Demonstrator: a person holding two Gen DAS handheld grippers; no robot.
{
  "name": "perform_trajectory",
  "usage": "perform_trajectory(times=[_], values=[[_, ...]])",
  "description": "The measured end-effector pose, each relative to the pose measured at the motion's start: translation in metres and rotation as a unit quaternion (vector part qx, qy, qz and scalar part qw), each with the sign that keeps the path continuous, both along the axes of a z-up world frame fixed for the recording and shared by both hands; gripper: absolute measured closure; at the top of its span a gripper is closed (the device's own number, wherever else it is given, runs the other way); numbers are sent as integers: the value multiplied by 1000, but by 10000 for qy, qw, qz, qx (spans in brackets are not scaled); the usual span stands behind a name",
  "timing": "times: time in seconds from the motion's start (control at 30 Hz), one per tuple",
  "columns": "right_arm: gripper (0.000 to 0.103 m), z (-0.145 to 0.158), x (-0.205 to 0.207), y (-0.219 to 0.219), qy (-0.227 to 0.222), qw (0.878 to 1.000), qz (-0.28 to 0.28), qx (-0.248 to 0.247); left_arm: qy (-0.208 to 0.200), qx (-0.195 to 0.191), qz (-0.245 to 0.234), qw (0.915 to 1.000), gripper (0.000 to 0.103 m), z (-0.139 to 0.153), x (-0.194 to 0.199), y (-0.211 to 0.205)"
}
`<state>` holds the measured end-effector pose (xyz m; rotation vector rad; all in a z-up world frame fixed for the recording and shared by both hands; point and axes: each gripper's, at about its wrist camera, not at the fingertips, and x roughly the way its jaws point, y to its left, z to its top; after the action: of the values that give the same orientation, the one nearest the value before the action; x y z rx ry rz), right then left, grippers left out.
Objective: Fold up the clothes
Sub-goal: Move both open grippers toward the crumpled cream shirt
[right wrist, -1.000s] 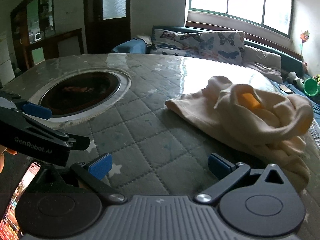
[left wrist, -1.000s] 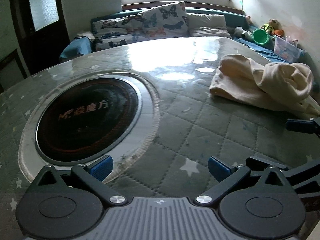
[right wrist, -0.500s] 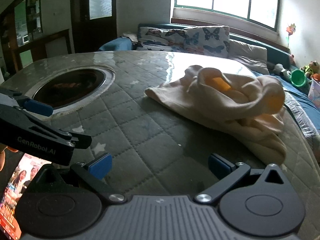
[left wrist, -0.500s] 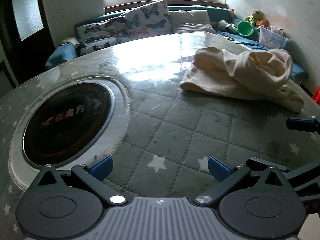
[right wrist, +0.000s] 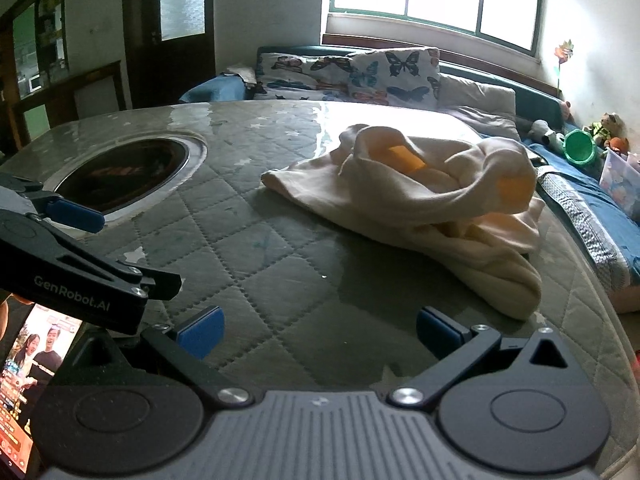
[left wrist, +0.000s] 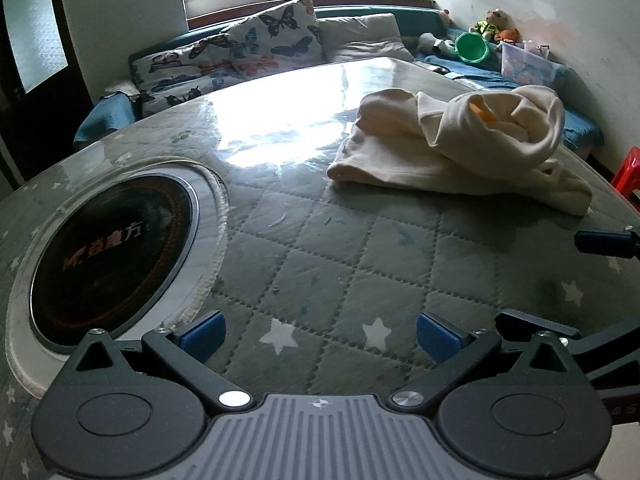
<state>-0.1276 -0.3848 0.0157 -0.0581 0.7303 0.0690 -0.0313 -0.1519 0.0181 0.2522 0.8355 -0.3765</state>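
Note:
A cream garment (left wrist: 452, 148) with orange patches lies crumpled on the far right of the quilted round table (left wrist: 320, 248). It also shows in the right wrist view (right wrist: 420, 204), ahead and to the right. My left gripper (left wrist: 320, 334) is open and empty above the table near its front edge, well short of the garment. My right gripper (right wrist: 320, 332) is open and empty, also short of the garment. The left gripper shows in the right wrist view (right wrist: 74, 216) at the left.
A round black cooktop (left wrist: 108, 256) is set into the table's left side. A sofa with butterfly cushions (left wrist: 256, 52) stands behind the table. Toys and a green cup (left wrist: 474, 46) lie at the back right. A phone (right wrist: 28, 360) lies at the lower left.
Both views have swung so that the garment sits nearer the middle and looks closer. Both grippers stayed open and empty.

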Motion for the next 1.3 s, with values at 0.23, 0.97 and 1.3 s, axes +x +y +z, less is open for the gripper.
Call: perform_trajectory(times=[0.23, 0.97, 1.3], values=[[0, 1, 1, -9, 13, 10000, -96, 11, 22, 34, -93, 9999, 0, 1, 4, -9], [0, 9, 25, -35, 49, 9994, -320, 91, 94, 102, -263, 9996, 0, 9, 39, -39], [0, 13, 38, -45, 32, 9991, -389, 134, 146, 109, -270, 9995, 0, 14, 56, -49]])
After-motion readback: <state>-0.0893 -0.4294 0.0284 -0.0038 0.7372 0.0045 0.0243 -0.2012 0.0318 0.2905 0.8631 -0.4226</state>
